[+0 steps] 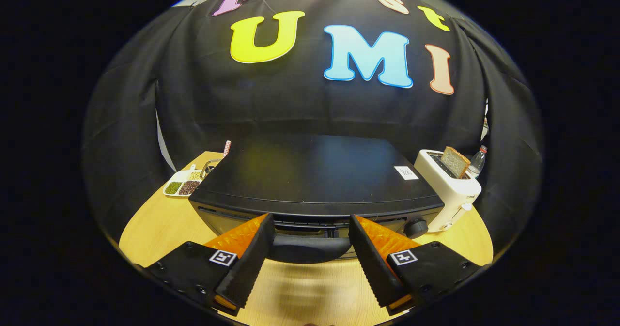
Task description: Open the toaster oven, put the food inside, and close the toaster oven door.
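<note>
Gripper view: gripper (310, 236) is sitting wide open, straddling the toaster oven (315, 180) door handle (310, 248); door looking closed, food not in.

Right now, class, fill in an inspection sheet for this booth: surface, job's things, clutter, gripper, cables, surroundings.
Surface: light wooden table, bare ahead of the fingers.
Job's things: black toaster oven, door shut; its dark curved door handle lies between the fingers. Food to load: cannot tell.
Clutter: white pop-up toaster holding a brown bread slice; white divided dish of beans; clear plastic bottle.
Gripper: gripper open, fingers either side of the handle, not pressing.
Cables: nothing seen.
Surroundings: black cloth wall.
</note>
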